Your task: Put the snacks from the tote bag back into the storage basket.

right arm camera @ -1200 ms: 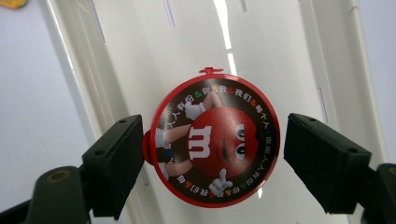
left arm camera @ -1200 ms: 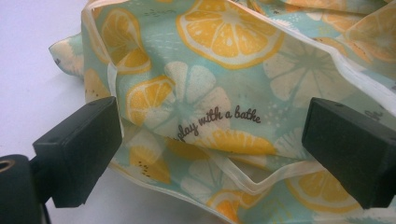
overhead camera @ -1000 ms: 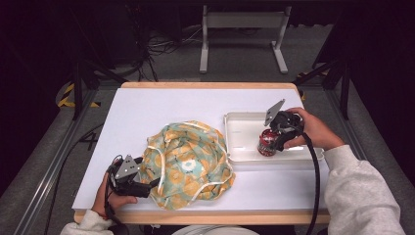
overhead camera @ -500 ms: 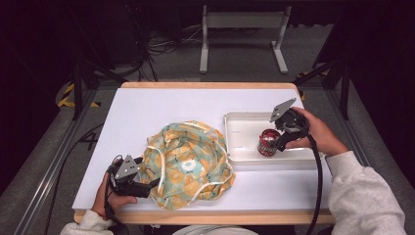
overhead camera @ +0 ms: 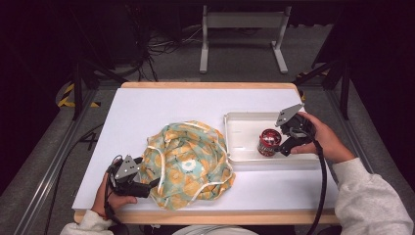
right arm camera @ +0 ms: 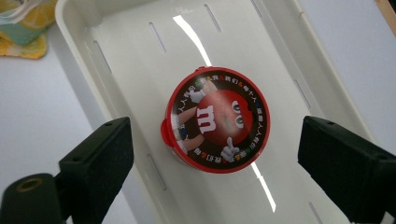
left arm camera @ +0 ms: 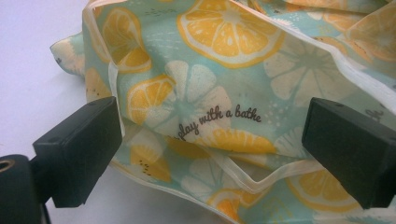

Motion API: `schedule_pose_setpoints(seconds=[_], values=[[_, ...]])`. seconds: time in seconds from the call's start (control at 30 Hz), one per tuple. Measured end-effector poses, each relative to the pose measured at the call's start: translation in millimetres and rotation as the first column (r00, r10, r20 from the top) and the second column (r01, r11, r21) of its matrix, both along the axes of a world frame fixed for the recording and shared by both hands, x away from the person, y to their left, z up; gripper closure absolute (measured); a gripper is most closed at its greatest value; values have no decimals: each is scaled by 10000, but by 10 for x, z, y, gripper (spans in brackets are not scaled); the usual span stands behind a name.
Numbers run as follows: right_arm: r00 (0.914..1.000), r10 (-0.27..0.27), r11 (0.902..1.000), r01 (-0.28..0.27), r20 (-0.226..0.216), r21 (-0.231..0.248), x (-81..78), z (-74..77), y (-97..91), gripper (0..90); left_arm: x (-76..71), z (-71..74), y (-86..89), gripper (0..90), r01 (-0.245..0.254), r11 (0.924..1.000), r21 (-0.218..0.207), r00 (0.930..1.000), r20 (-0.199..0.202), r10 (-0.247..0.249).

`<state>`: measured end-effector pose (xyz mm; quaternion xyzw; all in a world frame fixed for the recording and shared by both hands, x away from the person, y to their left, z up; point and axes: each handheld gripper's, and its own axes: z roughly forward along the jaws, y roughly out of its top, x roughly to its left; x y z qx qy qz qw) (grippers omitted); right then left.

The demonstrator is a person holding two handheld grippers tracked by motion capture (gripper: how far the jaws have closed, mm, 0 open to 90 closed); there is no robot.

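Since a second ago, the right hand-held gripper has let go of the round red candy tin; its jaws have just been opening and now stand wide, the tin upright between them in the white plastic tray. On the white table, the left hand-held gripper, jaws wide, rests at the lemon-print cloth bag.

- Tub: round, red, printed lid shut, candy mascot on top. Stands upright in white tray, near its right end.
- Bag: teal cloth, orange-slice print, cream trim. Lies crumpled on table, left of tray.
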<state>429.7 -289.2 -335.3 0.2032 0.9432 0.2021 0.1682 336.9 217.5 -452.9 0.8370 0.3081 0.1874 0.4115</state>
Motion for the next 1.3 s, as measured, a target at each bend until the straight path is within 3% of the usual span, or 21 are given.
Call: schedule_pose_setpoints(seconds=[0.87,1.1,1.3], values=[[9979,-541,9983,533,349,256,-281,-142,-184,103,-6,4,-2,55,-7,10000,10,10000,19,7],[9973,-587,9983,584,434,79,-375,-176,-230,114,-7,5,-3,55,-8,10000,8,10000,16,8],[9953,-743,9967,721,620,371,-462,-197,-302,112,-7,6,-1,55,10,10000,27,10000,36,-10]])
